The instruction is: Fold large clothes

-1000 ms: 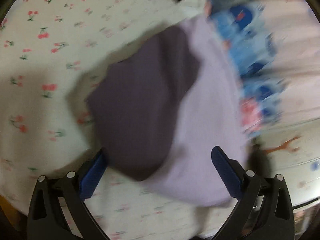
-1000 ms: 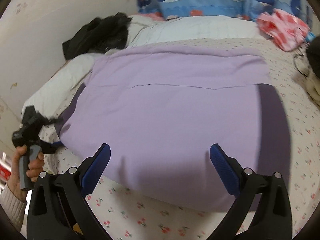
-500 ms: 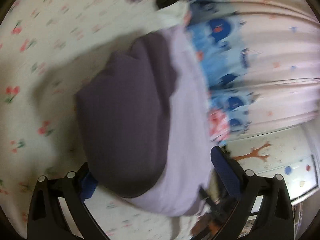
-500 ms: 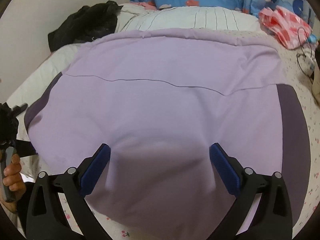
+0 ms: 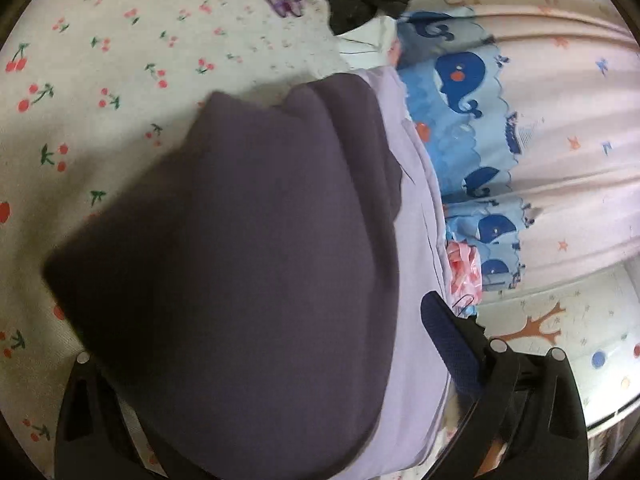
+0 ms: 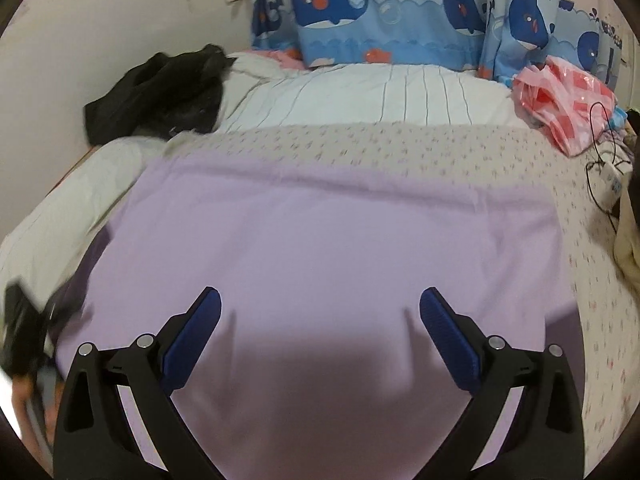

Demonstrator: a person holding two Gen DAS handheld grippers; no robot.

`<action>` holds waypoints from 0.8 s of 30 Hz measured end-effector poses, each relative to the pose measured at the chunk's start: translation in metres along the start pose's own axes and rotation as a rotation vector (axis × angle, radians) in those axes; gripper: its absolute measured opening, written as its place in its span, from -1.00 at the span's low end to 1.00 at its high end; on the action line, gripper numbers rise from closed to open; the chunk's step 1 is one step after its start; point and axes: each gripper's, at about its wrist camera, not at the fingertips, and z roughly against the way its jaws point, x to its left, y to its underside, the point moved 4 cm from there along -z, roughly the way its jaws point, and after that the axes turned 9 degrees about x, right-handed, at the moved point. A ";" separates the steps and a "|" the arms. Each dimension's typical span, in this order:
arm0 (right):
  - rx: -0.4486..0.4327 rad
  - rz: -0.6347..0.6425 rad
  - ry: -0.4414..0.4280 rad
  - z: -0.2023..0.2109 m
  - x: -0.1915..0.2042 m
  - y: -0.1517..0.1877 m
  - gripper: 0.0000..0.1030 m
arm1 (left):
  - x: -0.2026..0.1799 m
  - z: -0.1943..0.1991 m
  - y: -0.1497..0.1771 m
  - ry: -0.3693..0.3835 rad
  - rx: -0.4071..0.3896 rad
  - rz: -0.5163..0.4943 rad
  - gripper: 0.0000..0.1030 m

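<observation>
The bed (image 6: 420,148), covered by a cherry-print sheet (image 5: 100,80), is seen in both wrist views and carries every other item. The lilac garment (image 6: 328,240) is spread flat across the near half of the bed, its far edge lying short of the white striped quilt (image 6: 380,92). In the left wrist view a dark purple panel of the garment (image 5: 248,260) fills the centre of the frame, with the lilac cloth running along its right side. A whale-print curtain (image 6: 384,12) hangs behind the bed. A black garment (image 6: 160,92) is heaped at the far left corner, and a pink bag (image 6: 564,100) lies at the far right. The right claw (image 6: 320,340) is held wide open just above the lilac cloth, with nothing between its pads. Of the left claw (image 5: 256,364), one blue pad (image 5: 448,344) is visible; the other is hidden behind the dark cloth, so it cannot be told whether cloth is gripped.
</observation>
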 end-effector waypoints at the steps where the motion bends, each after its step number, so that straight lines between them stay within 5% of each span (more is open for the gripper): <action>1: 0.005 -0.003 0.011 -0.008 -0.004 -0.012 0.87 | 0.001 0.001 0.000 -0.005 -0.001 -0.008 0.85; 4: 0.042 -0.019 0.082 -0.051 -0.019 -0.047 0.87 | 0.010 0.008 -0.002 -0.011 0.004 -0.012 0.74; 6: 0.166 -0.039 0.138 -0.108 -0.033 -0.043 0.89 | 0.012 0.006 -0.004 -0.013 0.008 -0.007 0.59; 8: 0.234 -0.031 0.159 -0.144 -0.035 -0.034 0.89 | 0.006 0.005 -0.005 0.069 0.025 -0.025 0.48; 12: 0.264 -0.031 0.109 -0.123 -0.039 -0.042 0.88 | 0.016 0.005 -0.004 0.052 0.032 0.001 0.47; 16: 0.134 0.063 0.089 -0.058 -0.019 -0.019 0.88 | 0.014 0.002 -0.008 0.062 0.025 0.015 0.47; 19: 0.184 0.160 0.126 -0.083 -0.006 0.027 0.89 | 0.012 0.001 -0.005 0.060 0.021 -0.004 0.47; 24: 0.203 0.120 0.108 -0.064 -0.006 0.013 0.87 | 0.015 0.009 0.007 0.033 0.004 -0.037 0.47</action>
